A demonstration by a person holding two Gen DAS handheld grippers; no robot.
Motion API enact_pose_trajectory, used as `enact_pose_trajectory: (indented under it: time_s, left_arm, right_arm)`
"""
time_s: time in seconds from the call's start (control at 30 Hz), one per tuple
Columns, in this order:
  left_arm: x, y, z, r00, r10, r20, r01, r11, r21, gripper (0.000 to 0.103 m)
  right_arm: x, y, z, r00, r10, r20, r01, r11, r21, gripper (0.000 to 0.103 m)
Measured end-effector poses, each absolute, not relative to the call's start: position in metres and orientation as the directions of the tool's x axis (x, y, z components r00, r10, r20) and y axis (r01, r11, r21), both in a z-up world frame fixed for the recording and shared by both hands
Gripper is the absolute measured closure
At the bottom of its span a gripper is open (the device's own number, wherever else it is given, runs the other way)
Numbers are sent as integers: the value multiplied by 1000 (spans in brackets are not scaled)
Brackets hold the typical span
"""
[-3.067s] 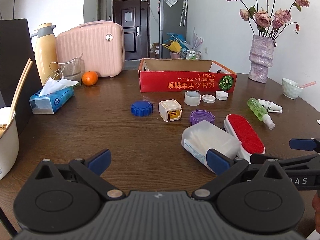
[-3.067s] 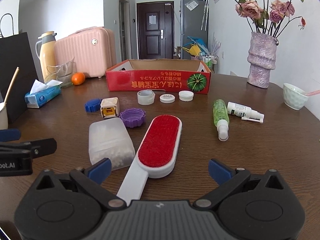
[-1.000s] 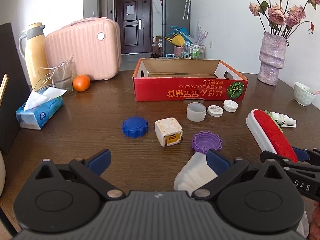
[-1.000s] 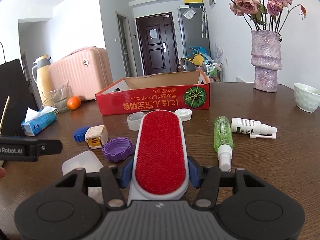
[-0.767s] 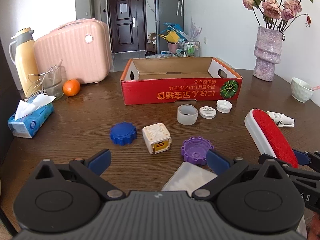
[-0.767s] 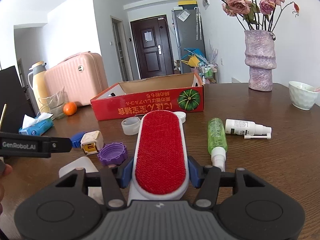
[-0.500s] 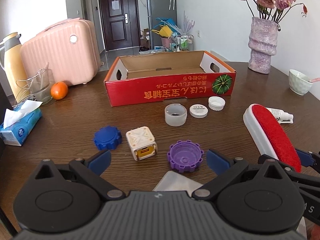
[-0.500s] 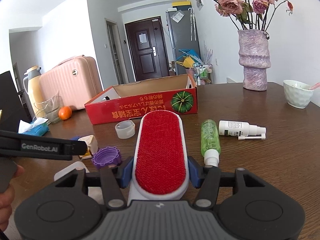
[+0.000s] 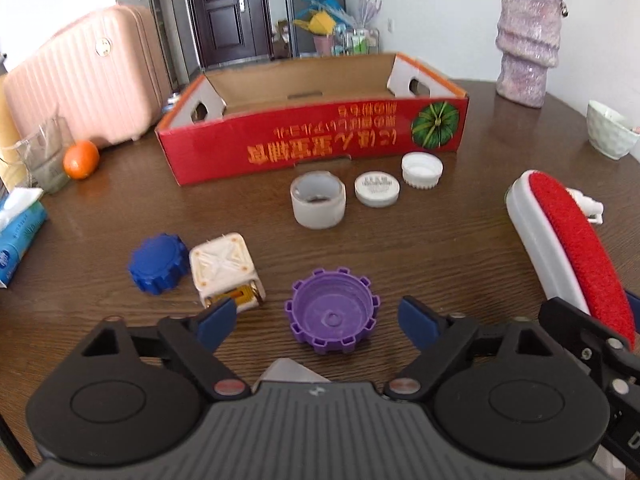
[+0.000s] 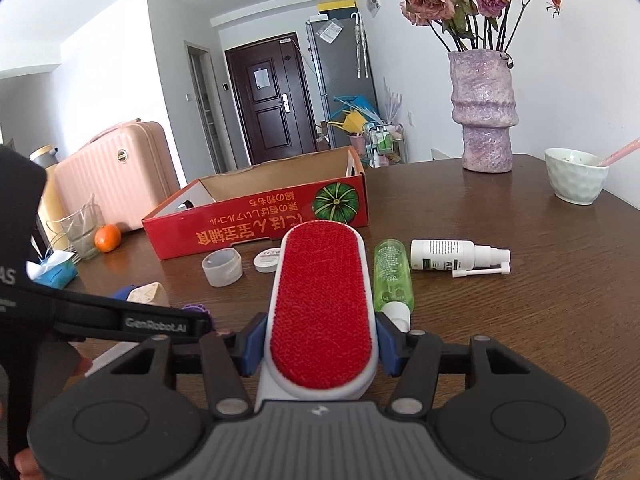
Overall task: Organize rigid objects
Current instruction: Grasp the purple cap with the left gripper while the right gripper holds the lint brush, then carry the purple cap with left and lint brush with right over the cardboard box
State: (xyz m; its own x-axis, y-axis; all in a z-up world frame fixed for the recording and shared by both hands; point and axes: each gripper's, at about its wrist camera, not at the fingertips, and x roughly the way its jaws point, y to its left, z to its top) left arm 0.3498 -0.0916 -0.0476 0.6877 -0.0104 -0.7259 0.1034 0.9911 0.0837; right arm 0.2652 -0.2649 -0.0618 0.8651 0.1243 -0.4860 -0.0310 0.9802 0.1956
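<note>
My right gripper (image 10: 320,344) is shut on the white lint brush with a red pad (image 10: 322,304) and holds it above the table; the brush also shows at the right of the left wrist view (image 9: 568,240). My left gripper (image 9: 320,320) is open and empty, with its jaws on either side of a purple cap (image 9: 332,316). A blue cap (image 9: 158,258), a white cube (image 9: 224,270), a translucent cap (image 9: 318,205) and two white lids (image 9: 377,189) lie before the open red cardboard box (image 9: 312,140). A frosted plastic box (image 9: 294,370) is mostly hidden under the left gripper.
A green spray bottle (image 10: 392,270) and a white spray bottle (image 10: 456,258) lie right of the brush. A purple vase (image 10: 484,108), a bowl (image 10: 576,180), a pink suitcase (image 9: 84,88), an orange (image 9: 81,159), a glass (image 9: 48,156) and a tissue pack (image 9: 16,228) ring the wooden table (image 10: 540,320).
My right gripper closed on the lint brush and lifted it off the table. My left gripper moved forward past the frosted box toward the purple cap and the red box.
</note>
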Motion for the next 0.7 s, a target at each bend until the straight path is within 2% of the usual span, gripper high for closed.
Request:
enact_pose_trajectory:
  time_s: [0.07, 0.17, 0.33, 0.7]
  left_arm:
    - [355, -91, -52, 674, -15, -738, 103, 992, 74, 25]
    - [362, -88, -60, 643, -51, -764, 122, 992, 37, 48]
    - [354, -79, -51, 680, -91, -728, 123, 992, -9, 48]
    - [308, -59, -11, 786, -88, -612, 90, 996, -29, 48]
  right_arm:
    - [266, -264, -63, 864, 123, -489, -31, 981, 194, 48]
    - [267, -263, -63, 863, 123, -490, -32, 981, 191, 48]
    - [265, -263, -63, 868, 124, -481, -37, 982, 187, 48]
    - [260, -259, -59, 878, 142, -458, -64, 981, 181, 48]
